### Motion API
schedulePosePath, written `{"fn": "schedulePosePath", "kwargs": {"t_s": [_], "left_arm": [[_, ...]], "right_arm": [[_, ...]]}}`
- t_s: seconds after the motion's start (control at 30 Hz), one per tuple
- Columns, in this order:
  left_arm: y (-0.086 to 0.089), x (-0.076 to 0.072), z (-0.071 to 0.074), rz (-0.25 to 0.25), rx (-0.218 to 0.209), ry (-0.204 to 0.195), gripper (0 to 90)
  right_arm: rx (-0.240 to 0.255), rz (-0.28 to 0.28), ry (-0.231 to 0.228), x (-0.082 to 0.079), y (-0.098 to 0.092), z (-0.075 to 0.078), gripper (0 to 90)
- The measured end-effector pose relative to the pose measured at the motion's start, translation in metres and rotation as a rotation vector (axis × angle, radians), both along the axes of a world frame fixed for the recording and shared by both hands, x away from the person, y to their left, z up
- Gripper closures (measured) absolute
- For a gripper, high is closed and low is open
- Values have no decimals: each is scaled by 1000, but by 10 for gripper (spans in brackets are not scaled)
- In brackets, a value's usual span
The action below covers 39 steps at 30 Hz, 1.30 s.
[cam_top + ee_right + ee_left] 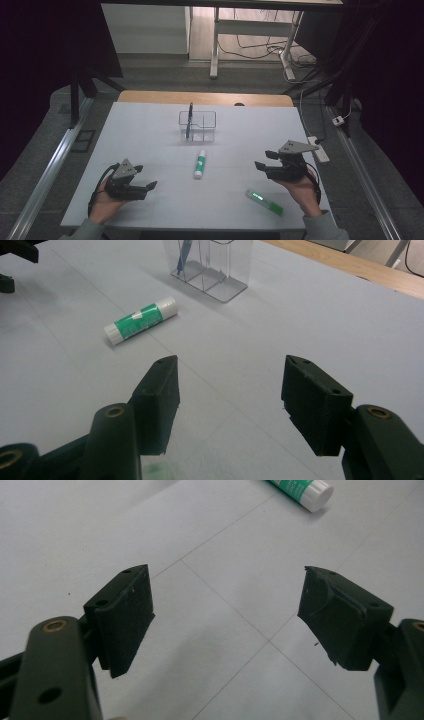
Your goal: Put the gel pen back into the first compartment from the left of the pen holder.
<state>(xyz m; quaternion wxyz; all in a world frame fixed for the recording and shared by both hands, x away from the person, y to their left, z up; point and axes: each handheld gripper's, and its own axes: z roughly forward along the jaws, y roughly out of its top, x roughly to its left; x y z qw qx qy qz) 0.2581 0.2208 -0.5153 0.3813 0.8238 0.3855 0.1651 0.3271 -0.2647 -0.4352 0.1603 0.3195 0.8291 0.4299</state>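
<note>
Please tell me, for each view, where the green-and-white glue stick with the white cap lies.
High view: the green-and-white glue stick lies mid-table, before the clear plastic organiser.
Left gripper view: it is at the top edge, right of centre.
Right gripper view: it lies upper left, near the organiser.
Shared landmark: the pale grey table cover.

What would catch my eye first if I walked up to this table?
Probably the two black hand-held grippers, left gripper and right gripper, both open over the pale table. Between them lies a green-and-white glue stick; a green highlighter lies near the right hand, and a clear organizer holding a pen stands farther back.
</note>
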Motion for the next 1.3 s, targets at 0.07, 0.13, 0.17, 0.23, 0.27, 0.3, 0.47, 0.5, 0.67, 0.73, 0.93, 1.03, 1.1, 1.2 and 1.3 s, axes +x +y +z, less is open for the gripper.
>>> {"fn": "schedulePosePath", "kwargs": {"t_s": [0.07, 0.13, 0.17, 0.23, 0.27, 0.3, 0.47, 0.5, 0.67, 0.73, 0.93, 1.03, 1.1, 1.2, 1.3], "left_arm": [[0, 0, 0, -1, 1, -1, 216], [0, 0, 0, -3, 1, -1, 216], [0, 0, 0, -3, 2, -1, 216], [0, 0, 0, -4, 4, -2, 216], [-1, -1, 0, -6, 3, -2, 216], [0, -1, 0, -6, 3, -3, 216], [0, -1, 0, -6, 3, -3, 216], [0, -1, 0, -5, 3, -3, 216], [0, 0, 0, -5, 5, -2, 216], [1, -1, 0, -5, 5, -2, 216], [1, -1, 0, -5, 5, -4, 216], [1, -1, 0, -5, 5, -4, 216], [1, -1, 0, -3, 4, -4, 216], [2, -1, 0, -2, 6, -6, 216], [3, -1, 0, 3, 5, -5, 216]], "right_arm": [[-1, -4, 3, -2, -3, 0, 397], [-3, -5, 5, -4, -6, 0, 395], [-5, -6, 9, -5, -7, 0, 394], [-8, -8, 17, -6, -10, -1, 390], [-10, -7, 23, -7, -11, -2, 389], [-12, -9, 27, -7, -12, -3, 388], [-59, -13, 43, -10, -16, -8, 382], [-70, -12, 48, -11, -16, -8, 382], [-126, 2, 74, -13, -18, -11, 377], [-142, 10, 87, -15, -19, -12, 375], [-223, 49, 125, -21, -18, -15, 363], [-264, 57, 155, -23, -16, -18, 356], [-283, 67, 165, -24, -15, -20, 357], [-300, 72, 180, -25, -14, -22, 357], [-308, 79, 188, -26, -14, -23, 357]]}}
